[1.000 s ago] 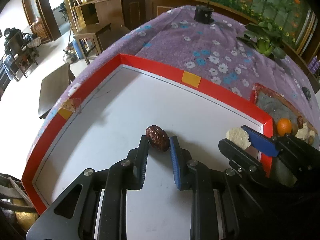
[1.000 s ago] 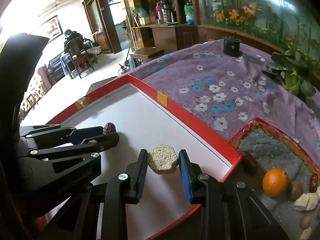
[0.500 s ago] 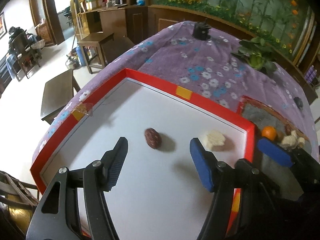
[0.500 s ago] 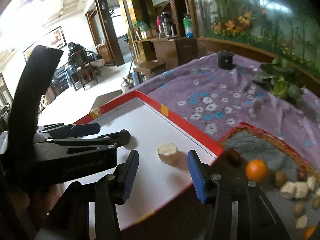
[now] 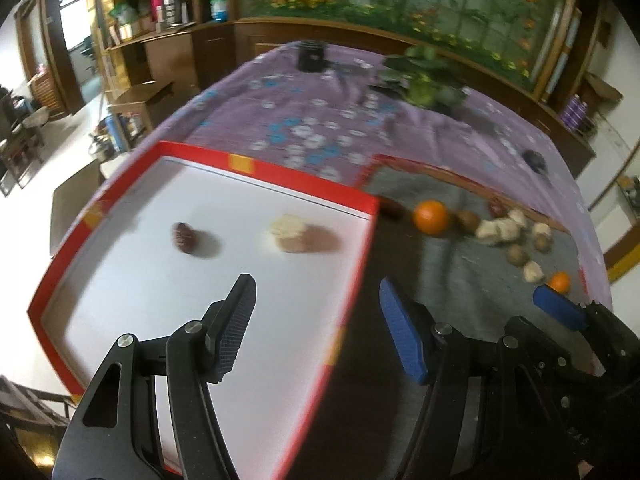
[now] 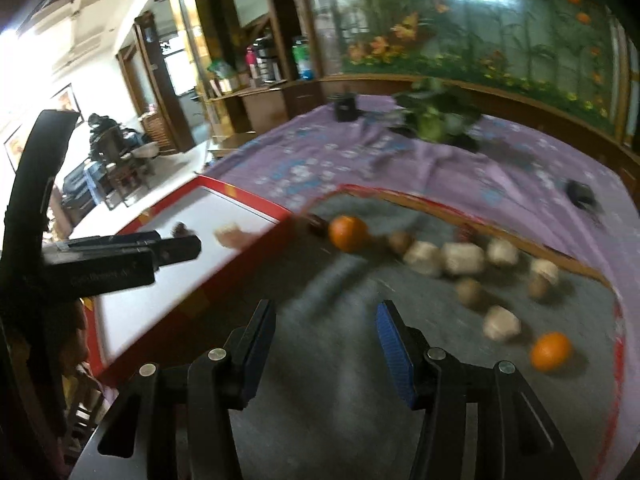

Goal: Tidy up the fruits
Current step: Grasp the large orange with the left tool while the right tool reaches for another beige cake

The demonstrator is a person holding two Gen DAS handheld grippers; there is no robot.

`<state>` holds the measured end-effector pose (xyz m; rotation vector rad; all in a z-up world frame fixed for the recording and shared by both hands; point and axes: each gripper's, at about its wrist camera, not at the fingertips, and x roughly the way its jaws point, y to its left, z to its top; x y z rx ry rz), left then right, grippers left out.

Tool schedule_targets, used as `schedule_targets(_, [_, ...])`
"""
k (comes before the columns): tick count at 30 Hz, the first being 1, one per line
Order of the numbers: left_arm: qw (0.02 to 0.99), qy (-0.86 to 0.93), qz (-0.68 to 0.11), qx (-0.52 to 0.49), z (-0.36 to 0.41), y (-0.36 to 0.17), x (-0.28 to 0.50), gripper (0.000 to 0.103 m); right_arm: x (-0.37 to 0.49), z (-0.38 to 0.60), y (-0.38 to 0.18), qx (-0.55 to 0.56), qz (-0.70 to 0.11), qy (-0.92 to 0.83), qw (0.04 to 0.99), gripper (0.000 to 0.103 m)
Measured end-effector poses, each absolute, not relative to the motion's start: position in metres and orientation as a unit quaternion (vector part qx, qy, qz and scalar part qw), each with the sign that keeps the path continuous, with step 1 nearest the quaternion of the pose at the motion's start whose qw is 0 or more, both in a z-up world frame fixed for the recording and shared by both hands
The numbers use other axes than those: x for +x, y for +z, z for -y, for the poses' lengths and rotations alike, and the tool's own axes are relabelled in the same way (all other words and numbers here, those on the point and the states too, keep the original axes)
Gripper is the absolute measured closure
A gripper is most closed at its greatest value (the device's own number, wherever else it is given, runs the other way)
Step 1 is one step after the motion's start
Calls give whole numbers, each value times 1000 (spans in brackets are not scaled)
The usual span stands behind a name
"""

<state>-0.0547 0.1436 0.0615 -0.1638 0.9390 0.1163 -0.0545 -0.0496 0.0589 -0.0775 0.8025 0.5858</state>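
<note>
On white tray (image 5: 120,304): date (image 5: 183,235) at 11 o'clock of left gripper (image 5: 316,328), apart; jaws just spread, empty (right gripper (image 6: 324,350) likewise, over grey bin (image 6: 328,400)).

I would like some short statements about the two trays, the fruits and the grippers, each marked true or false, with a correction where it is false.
1. The dark red date lies on the white tray. True.
2. The left gripper holds the date. False: its jaws are open and empty, with the date lying apart, ahead of them.
3. Two oranges lie in the grey tray. True: one near the white tray, one to the right.
4. The right gripper grips a pale piece. False: nothing is between its open jaws.
5. The pale piece on the white tray touches the date. False: they lie apart.
</note>
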Motion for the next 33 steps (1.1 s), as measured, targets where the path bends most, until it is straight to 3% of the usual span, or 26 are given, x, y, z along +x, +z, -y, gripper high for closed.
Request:
schedule_targets(14, [884,1,-464,-59,-81,51,-21,38,-64,155,47,30,-386,227,894,52])
schedule_targets(33, [878,-38,-477,-10,-59,20,50,38,-45,180,40,67,-388,235,889,52])
